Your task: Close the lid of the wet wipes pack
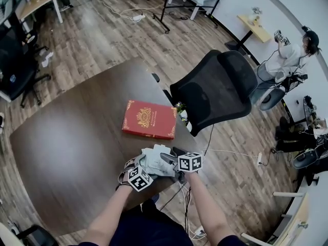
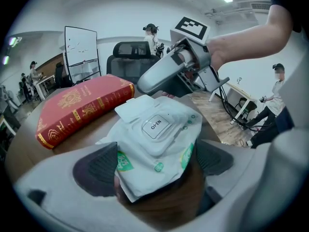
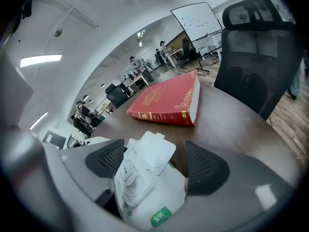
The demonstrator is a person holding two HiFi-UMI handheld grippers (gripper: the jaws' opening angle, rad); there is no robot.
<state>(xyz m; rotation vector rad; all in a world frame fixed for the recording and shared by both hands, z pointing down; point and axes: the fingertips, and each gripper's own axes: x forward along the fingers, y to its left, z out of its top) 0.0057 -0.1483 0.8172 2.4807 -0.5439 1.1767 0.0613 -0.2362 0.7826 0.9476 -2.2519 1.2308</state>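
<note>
While the wipes pack (image 2: 154,144) lies at the near edge of the desk (image 1: 66,152), the left claw (image 2: 154,164) pinches its end — the right claw (image 3: 155,162) straddles it, spread, the lid (image 3: 157,150) flipped back.

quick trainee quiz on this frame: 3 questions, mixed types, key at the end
1. True or false: the lid of the wet wipes pack is shut.
2. What lies on the table beyond the pack? A) red book B) laptop C) mug
3. Fill in: the pack is clamped by the ____ gripper.

Key
1. False: it is flipped back.
2. A
3. left: the left gripper holds its near end.
</note>
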